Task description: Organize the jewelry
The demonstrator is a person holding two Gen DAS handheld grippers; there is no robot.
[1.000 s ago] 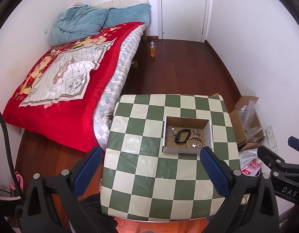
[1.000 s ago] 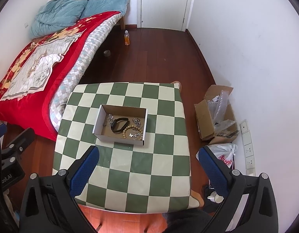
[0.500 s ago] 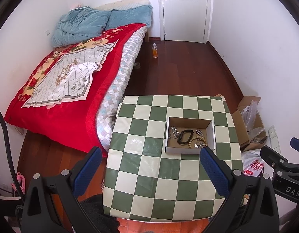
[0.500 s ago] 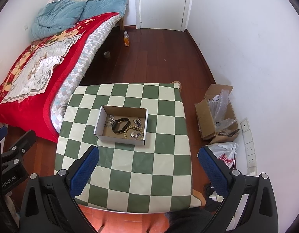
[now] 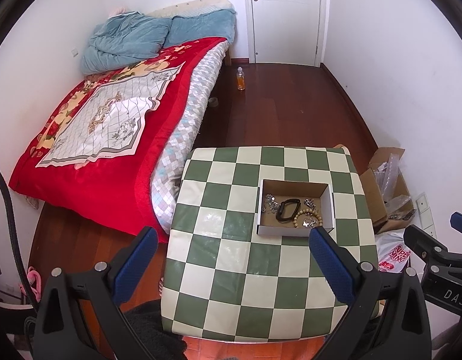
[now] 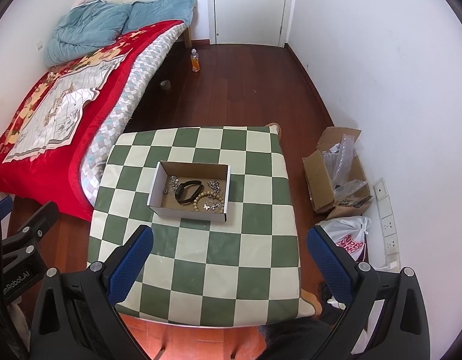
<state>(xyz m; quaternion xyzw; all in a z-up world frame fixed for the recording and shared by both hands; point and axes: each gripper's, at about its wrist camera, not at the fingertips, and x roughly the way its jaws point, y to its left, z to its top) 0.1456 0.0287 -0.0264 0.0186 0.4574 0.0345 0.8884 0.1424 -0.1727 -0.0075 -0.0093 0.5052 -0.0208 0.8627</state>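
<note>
Cardboard box [image 6: 190, 210] holds jewelry; left gripper [image 5: 231, 262] and right gripper [image 6: 229, 259] both hover empty, jaws spread

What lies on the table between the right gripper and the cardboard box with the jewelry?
Only bare checkered tablecloth. In the right wrist view, nothing lies between the open right gripper and the cardboard box.

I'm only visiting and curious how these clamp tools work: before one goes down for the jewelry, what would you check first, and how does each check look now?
1. Left gripper open and holding nothing: ok.
2. Right gripper open and holding nothing: ok.
3. Shallow open cardboard box lies flat on the green-and-cream checkered table: ok.
4. Black oval band lies on top, reachable: ok.
5. Tan wooden bead bracelet free of the silver chains: cannot tell.
</note>
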